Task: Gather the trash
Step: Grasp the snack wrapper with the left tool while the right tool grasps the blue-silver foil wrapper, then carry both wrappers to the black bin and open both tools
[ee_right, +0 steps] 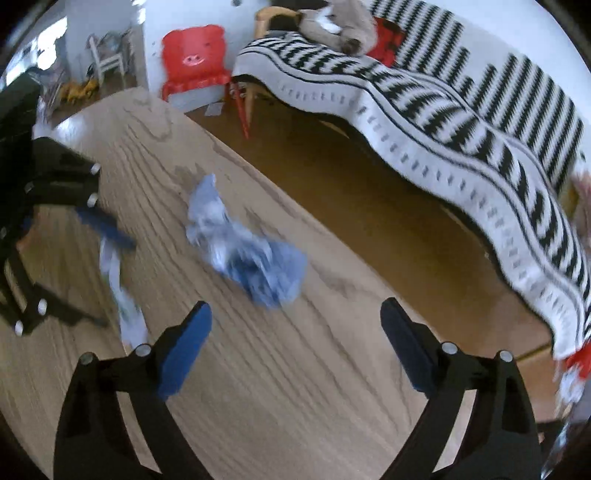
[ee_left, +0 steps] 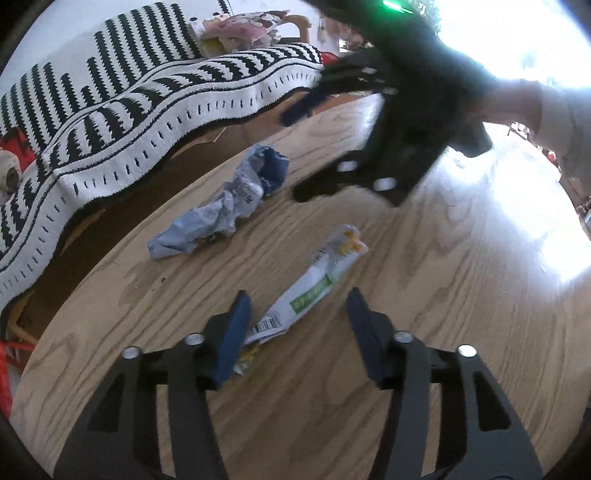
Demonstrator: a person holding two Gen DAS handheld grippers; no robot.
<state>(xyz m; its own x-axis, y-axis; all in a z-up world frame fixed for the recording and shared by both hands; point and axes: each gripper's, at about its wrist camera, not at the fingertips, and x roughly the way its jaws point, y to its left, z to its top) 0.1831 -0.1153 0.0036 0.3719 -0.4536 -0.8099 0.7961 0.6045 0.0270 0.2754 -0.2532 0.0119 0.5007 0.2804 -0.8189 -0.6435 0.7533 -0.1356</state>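
A white and green snack wrapper (ee_left: 314, 291) lies on the wooden table (ee_left: 461, 295) between the fingers of my left gripper (ee_left: 299, 325). Its lower end touches the left pad and the right pad stands clear of it, so the gripper is open. A crumpled blue wrapper (ee_left: 229, 206) lies farther off, near the table edge. In the right wrist view this blue wrapper (ee_right: 251, 258) sits just ahead of my open right gripper (ee_right: 295, 314), with nothing between the pads. The left gripper (ee_right: 99, 273) shows at the left, straddling the white wrapper (ee_right: 125, 306).
A sofa under a black and white striped blanket (ee_right: 424, 110) runs along the far side of the table, with a strip of brown floor (ee_right: 351, 192) between. A red child's chair (ee_right: 192, 59) stands beyond the table. A stuffed toy (ee_right: 340, 26) lies on the sofa.
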